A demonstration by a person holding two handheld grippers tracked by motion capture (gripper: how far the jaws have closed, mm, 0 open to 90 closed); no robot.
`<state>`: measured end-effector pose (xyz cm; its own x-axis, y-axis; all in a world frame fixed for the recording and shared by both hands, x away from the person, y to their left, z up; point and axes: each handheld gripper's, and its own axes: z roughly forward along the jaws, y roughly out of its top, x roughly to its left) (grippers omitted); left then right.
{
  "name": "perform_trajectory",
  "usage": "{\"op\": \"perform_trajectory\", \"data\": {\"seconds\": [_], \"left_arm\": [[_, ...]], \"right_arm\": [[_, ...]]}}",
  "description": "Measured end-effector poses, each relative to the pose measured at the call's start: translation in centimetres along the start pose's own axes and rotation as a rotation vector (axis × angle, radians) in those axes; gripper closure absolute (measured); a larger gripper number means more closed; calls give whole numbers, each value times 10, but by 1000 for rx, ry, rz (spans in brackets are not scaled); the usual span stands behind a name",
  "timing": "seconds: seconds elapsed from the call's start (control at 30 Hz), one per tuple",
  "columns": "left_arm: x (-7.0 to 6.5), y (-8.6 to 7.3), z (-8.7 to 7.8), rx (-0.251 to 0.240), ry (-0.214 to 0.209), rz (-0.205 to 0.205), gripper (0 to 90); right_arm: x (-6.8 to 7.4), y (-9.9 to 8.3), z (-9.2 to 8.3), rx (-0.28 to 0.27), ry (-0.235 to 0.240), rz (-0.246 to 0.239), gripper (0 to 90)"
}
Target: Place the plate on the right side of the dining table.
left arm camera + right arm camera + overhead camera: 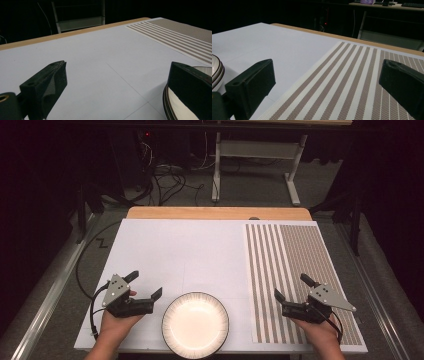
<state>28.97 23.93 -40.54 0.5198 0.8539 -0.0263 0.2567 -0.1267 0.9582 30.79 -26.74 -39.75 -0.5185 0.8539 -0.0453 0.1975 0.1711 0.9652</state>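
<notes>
Right now the person is resting both hands at the near edge of the worktop (150, 245), each one holding a claw with its jaws spread wide and gripping nothing. The left claw (147, 285) is sitting over the plain white sheet (175, 250), its two black jaws pointing away from the person and slightly toward the middle; in the left gripper view that same left claw (117, 87) is showing bare white surface between its jaws. Just beside its right jaw a stack of bowls (195, 324) is sitting, round and cream inside with a dark striped rim, close to the jaw but not clearly touching it; in the left gripper view the bowls (175, 105) are peeking out from behind that jaw at the lower right corner. The right claw (292, 287) is hovering over the striped placemat (300, 255), which is lying on the right part of the sheet, and the bowls are lying well off to its left. In the right gripper view the right claw (327, 82) is framing the brown and cream stripes of the placemat (352, 75), while the rims of the bowls (217, 70) are just showing at the left edge, beyond the left jaw. Each hand is wrapped around the back of its tool, with a cable (92, 312) trailing down from the left one.
</notes>
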Motion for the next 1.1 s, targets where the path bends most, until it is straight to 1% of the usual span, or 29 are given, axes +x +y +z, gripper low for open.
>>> {"op": "perform_trajectory", "data": {"seconds": [0.13, 0.3, 0.33, 0.4, 0.5, 0.63, 0.8, 0.9, 1.03, 1.1], "left_arm": [[-1, 0, 0, -4, -2, -3, 43], [-1, 0, -1, 0, 12, -4, 47], [0, 1, -2, -10, 17, -10, 52], [1, 1, -3, -18, 15, -12, 76], [1, 1, -3, -14, 15, -11, 104], [2, 1, -4, -7, 0, -31, 103], [2, 1, -7, -22, -2, -15, 101], [2, 2, -8, -33, -7, -21, 99], [2, 2, -8, -31, -22, -30, 97], [2, 3, -9, -32, -22, -33, 89]], "right_arm": [[-1, 0, -1, -1, -6, 7, 13], [-1, 0, -1, 0, -1, 10, 12], [-1, 0, -1, -1, 1, 12, 12], [0, 0, -1, -1, 3, 12, 12], [0, 0, -2, -5, 3, 10, 12], [0, 0, -2, -7, 3, 8, 12], [1, 1, -2, -4, 2, 2, 13], [2, 1, -2, -7, 1, -7, 14], [4, 2, -2, -8, 8, -23, 16], [6, 3, -1, -7, 11, -32, 17]]}}
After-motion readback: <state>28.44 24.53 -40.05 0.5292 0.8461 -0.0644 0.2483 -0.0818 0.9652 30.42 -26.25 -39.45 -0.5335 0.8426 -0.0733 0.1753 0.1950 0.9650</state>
